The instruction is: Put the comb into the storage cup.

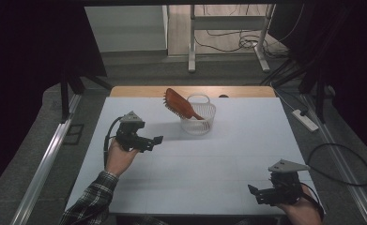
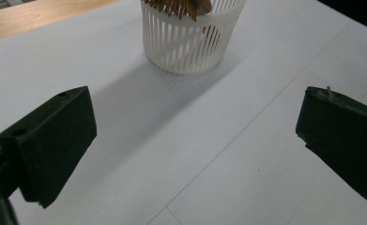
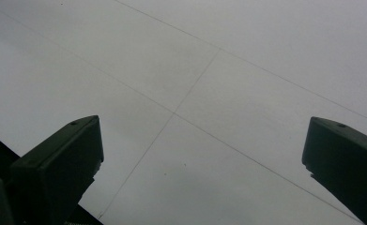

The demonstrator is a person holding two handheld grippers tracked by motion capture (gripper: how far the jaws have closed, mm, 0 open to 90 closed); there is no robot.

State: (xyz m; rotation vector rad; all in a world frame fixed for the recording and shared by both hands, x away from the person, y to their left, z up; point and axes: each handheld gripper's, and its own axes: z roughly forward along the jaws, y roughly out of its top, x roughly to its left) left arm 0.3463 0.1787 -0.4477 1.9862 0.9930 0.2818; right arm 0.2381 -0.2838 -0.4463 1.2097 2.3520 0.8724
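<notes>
A brown wooden hairbrush (image 1: 179, 105) leans in a small white slatted basket (image 1: 198, 123) at the table's far middle, its head sticking out up and to the left. My left gripper (image 1: 156, 142) hovers open left of the basket, a short way off, empty. In the left gripper view the basket (image 2: 190, 44) stands ahead between the wide-apart jaws, with the brush bristles (image 2: 176, 7) at its top. My right gripper (image 1: 255, 193) is open near the table's front right edge, over bare white tabletop (image 3: 209, 93).
The white table top (image 1: 209, 159) has a wooden strip (image 1: 139, 91) along its far edge. A power strip (image 1: 305, 120) and cables lie on the floor to the right. A metal frame's legs (image 1: 191, 42) stand beyond the table.
</notes>
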